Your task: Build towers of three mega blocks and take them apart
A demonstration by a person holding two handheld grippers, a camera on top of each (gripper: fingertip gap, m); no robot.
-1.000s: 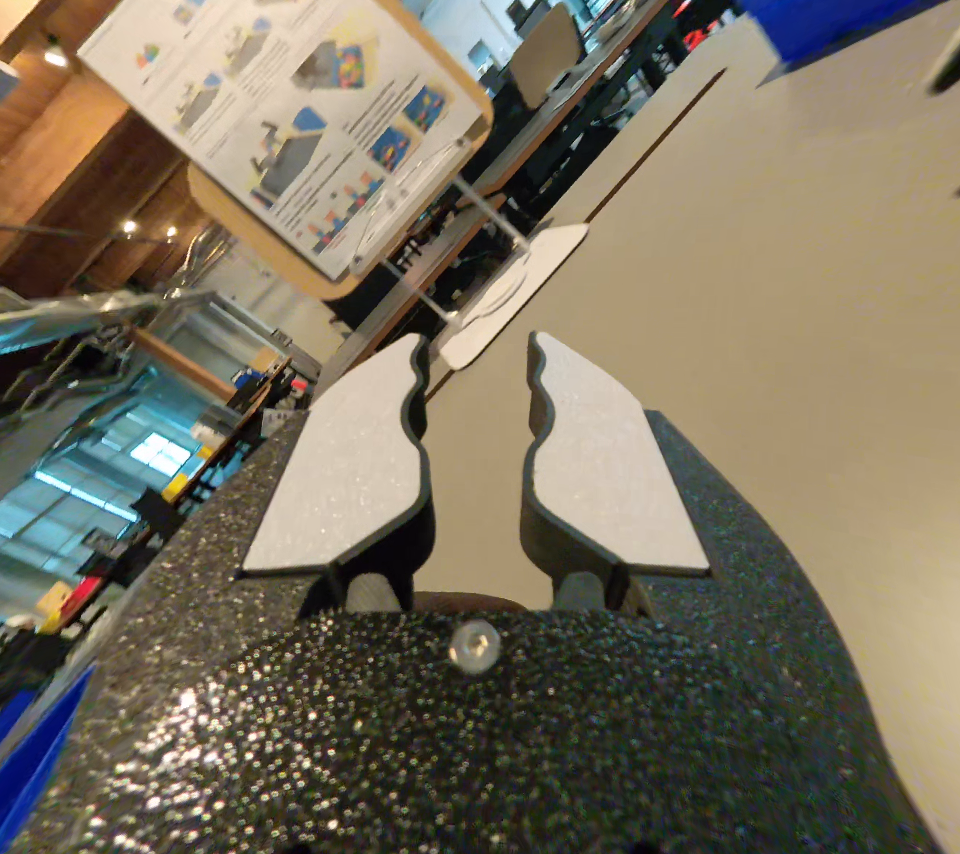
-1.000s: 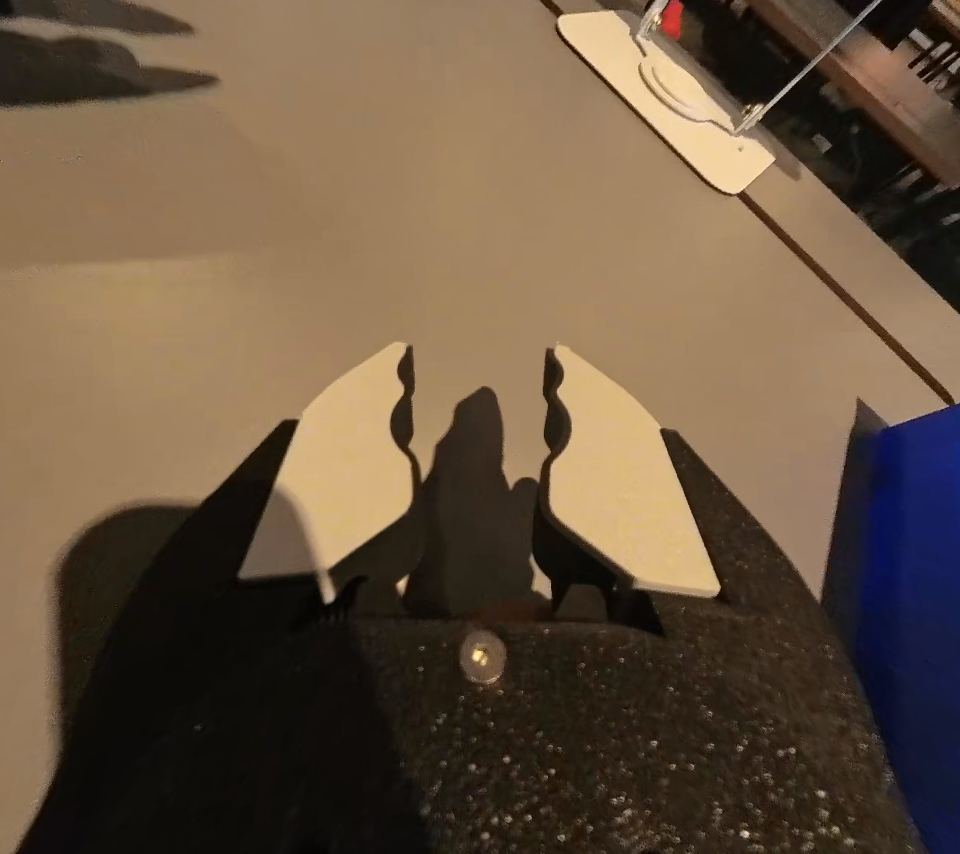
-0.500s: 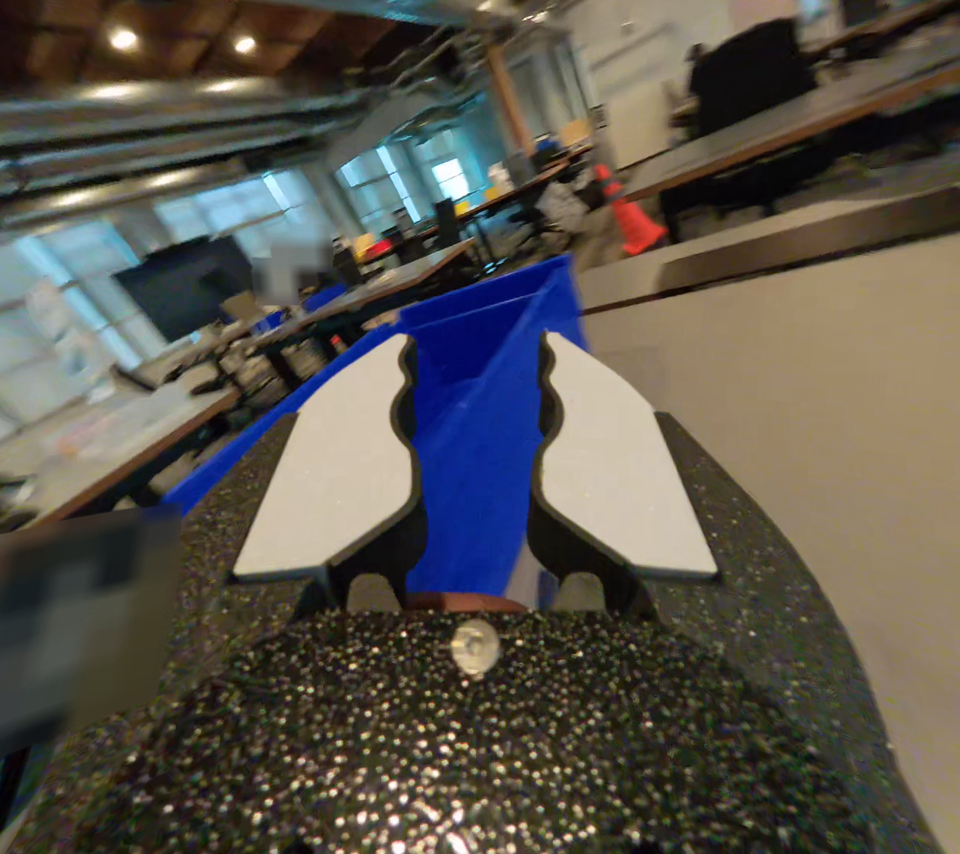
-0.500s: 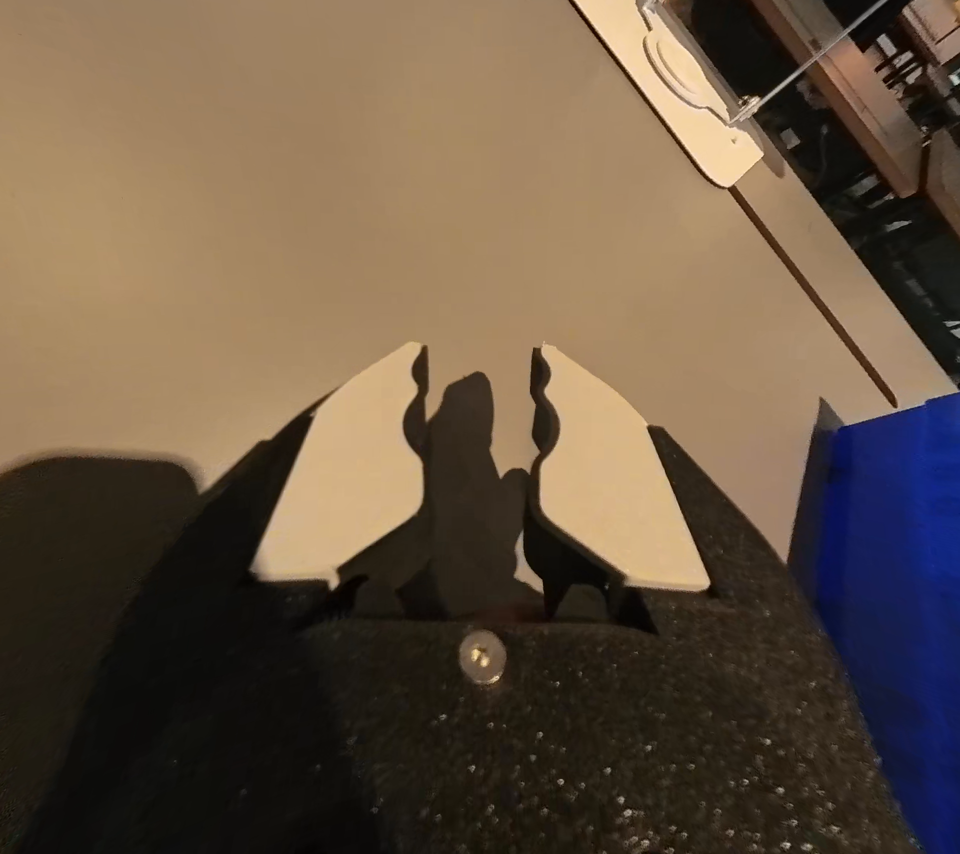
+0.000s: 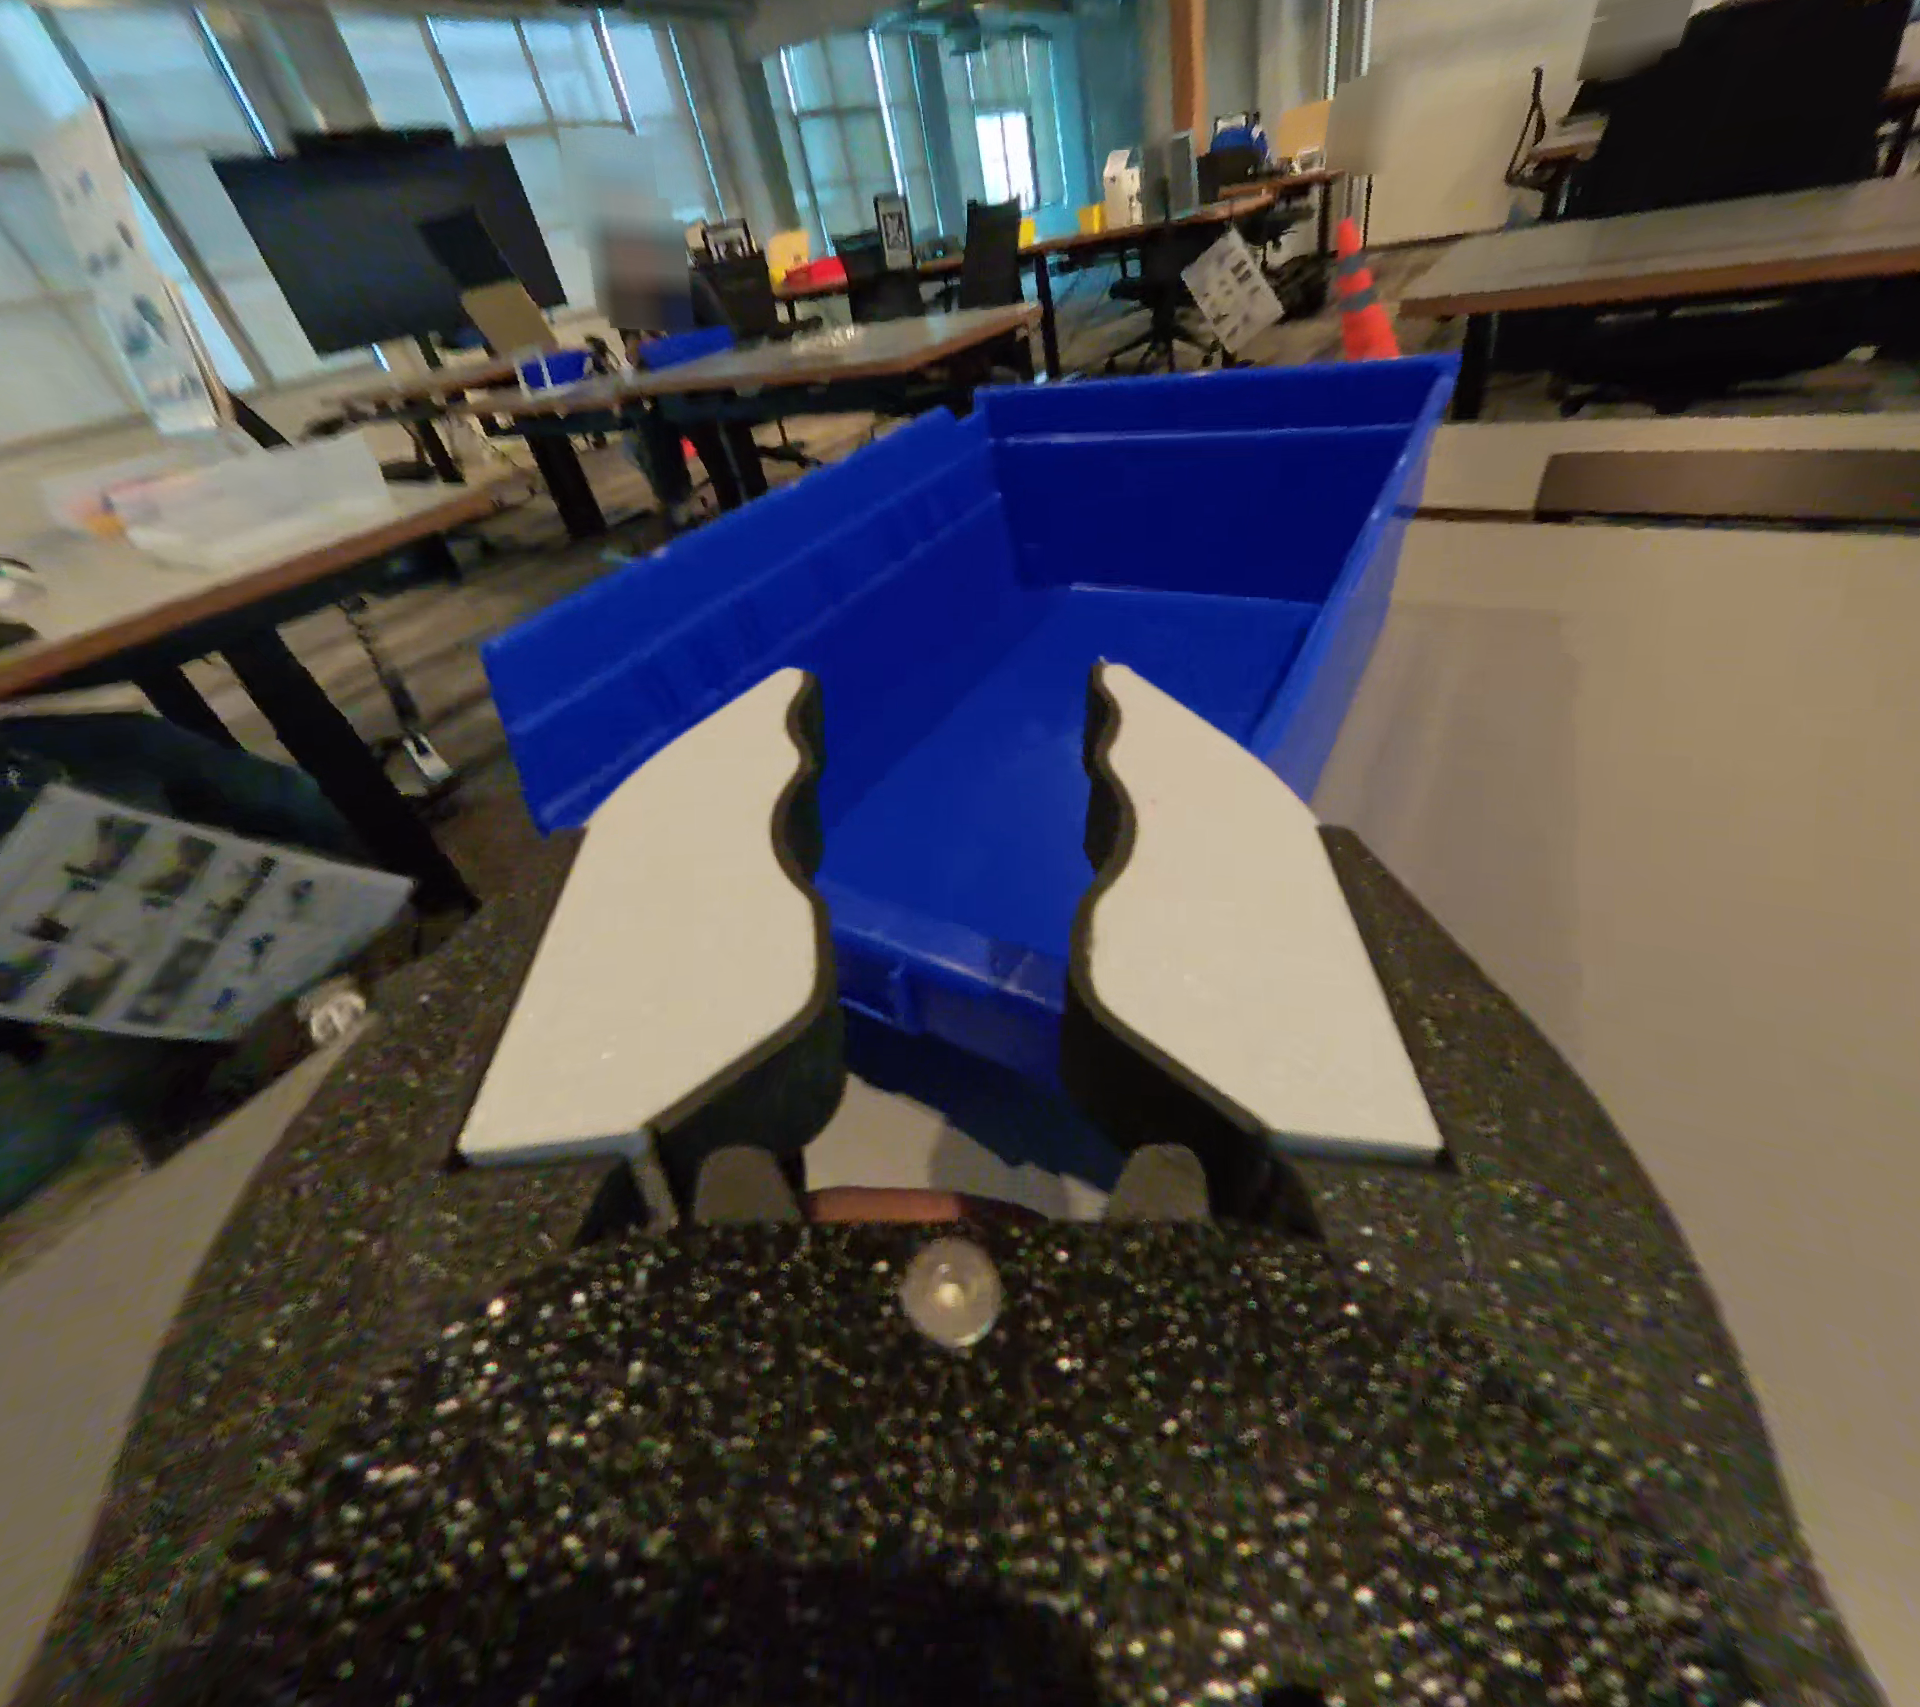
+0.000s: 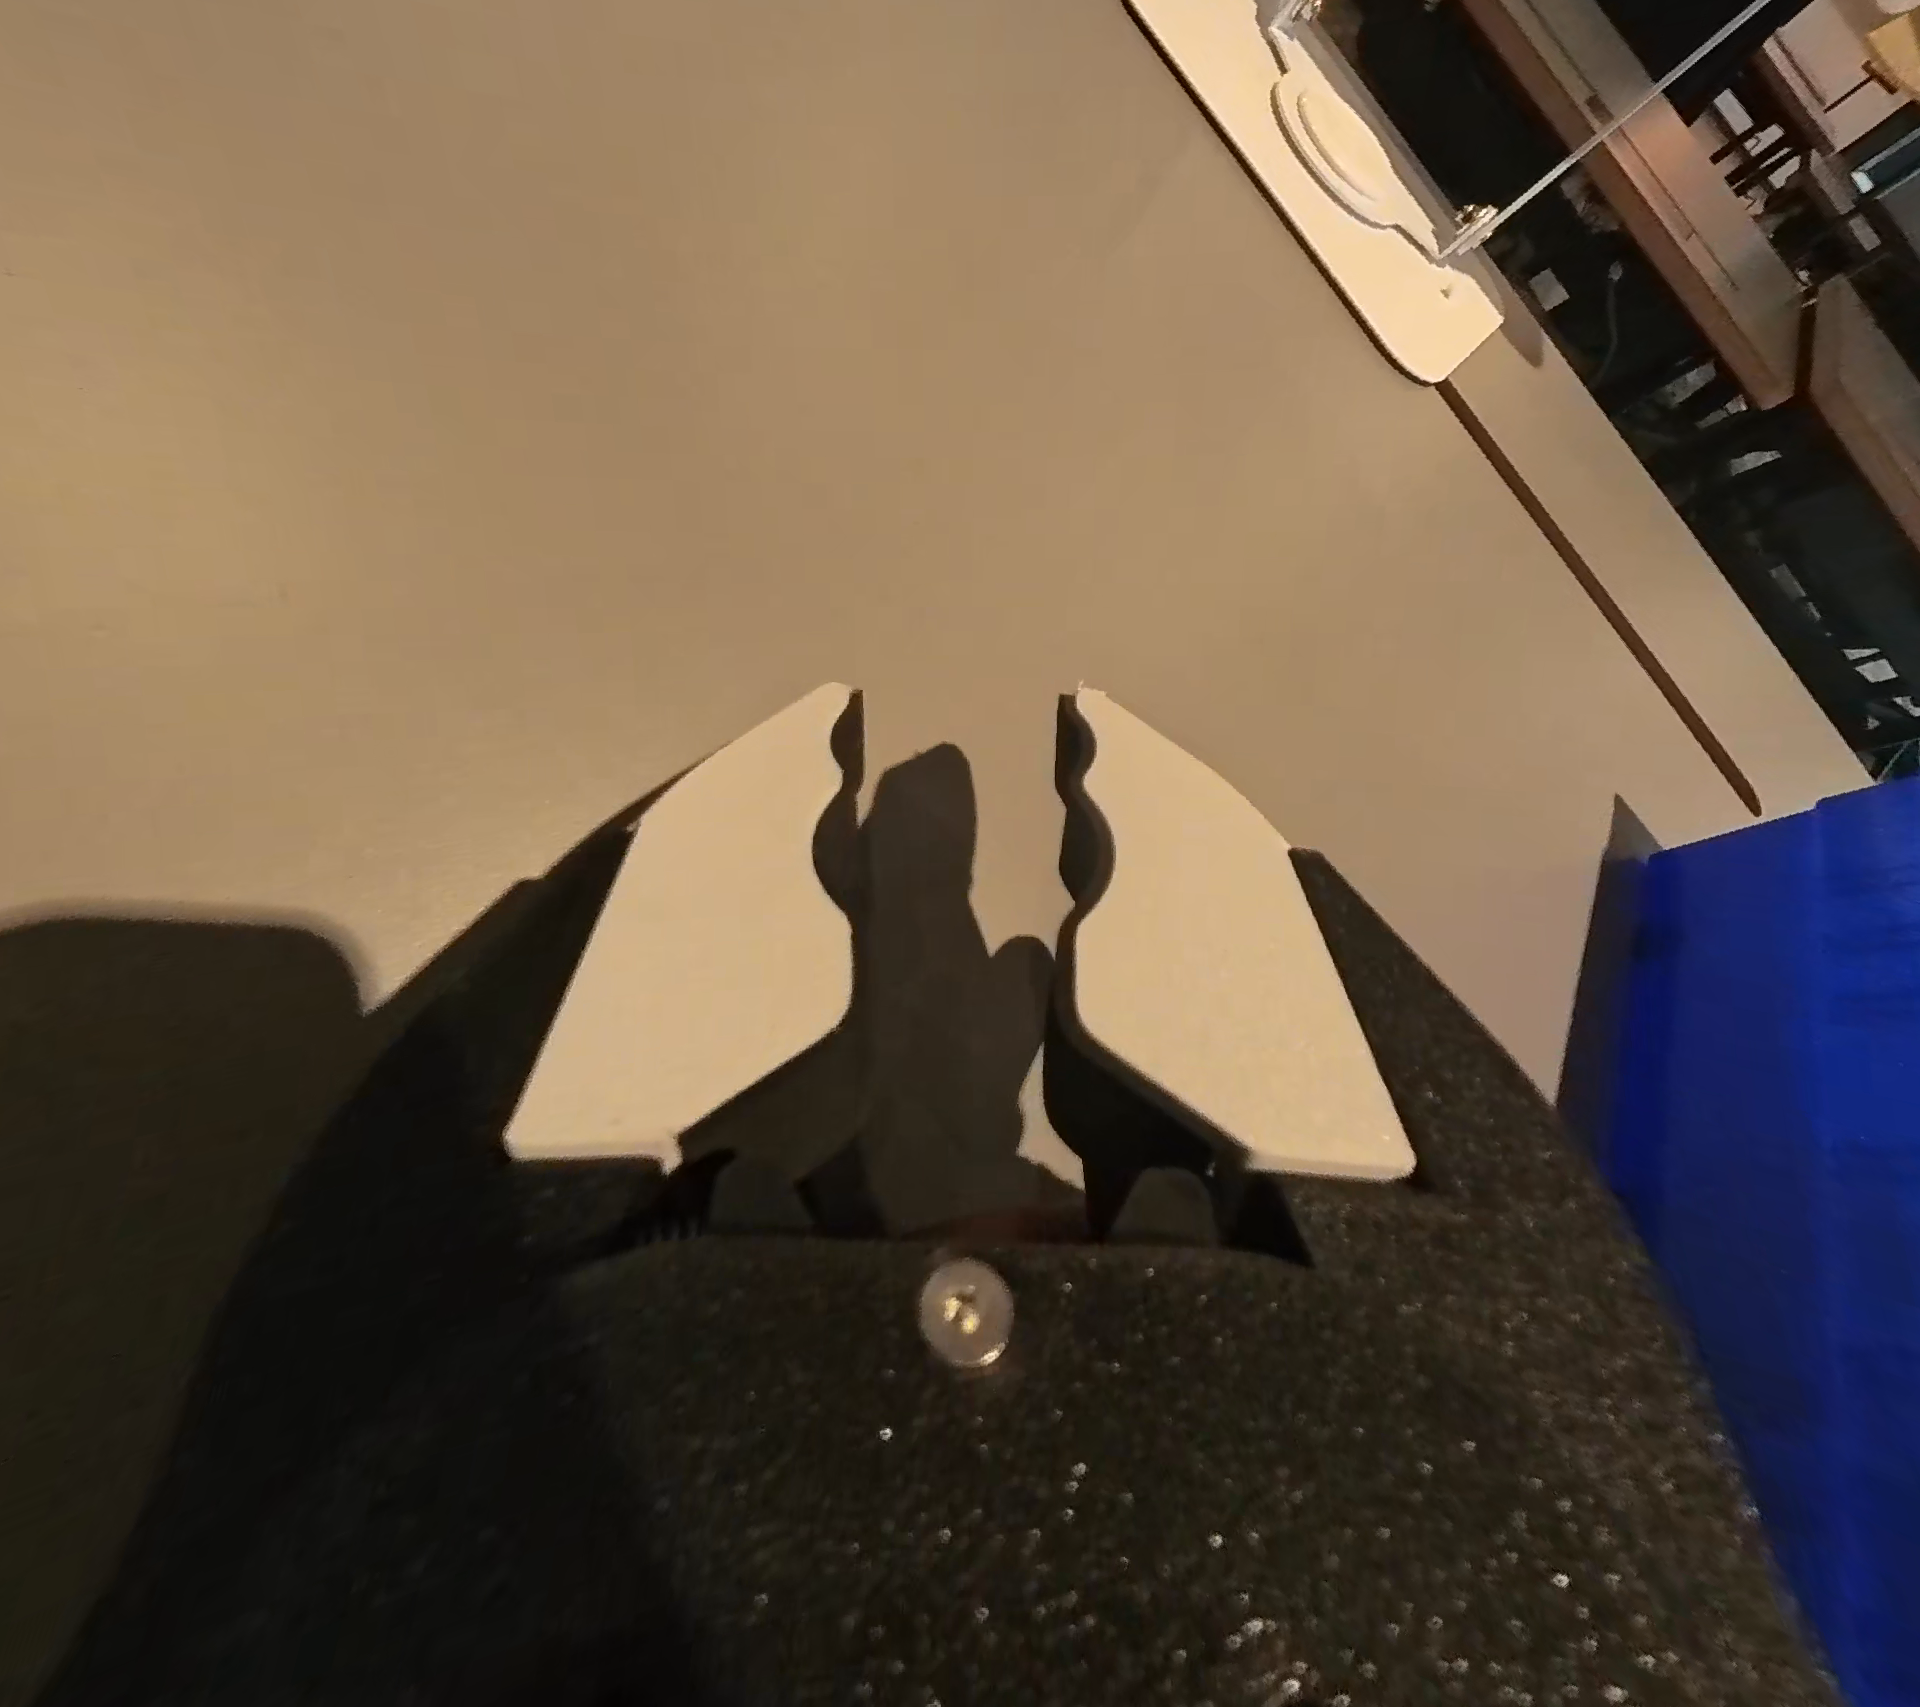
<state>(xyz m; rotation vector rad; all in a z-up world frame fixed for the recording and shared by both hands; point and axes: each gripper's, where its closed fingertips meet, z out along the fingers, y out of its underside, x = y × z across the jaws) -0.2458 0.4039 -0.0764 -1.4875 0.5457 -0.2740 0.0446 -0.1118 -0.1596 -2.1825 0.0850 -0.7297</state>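
No mega blocks visible, so likely between towers or not yet started: left tongs parted, empty, aimed into one empty-looking blue bin on the table; right tongs parted, empty, over bare table; next move needs finding blocks.

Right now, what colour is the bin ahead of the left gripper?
Solid blue bin, clearest in the left wrist view.

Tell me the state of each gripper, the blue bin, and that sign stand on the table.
left gripper: open, empty, pointed into the bin.
right gripper: open, empty, over bare table.
blue bin: upright, visible inside shows no blocks.
sign stand: upright at the table edge.
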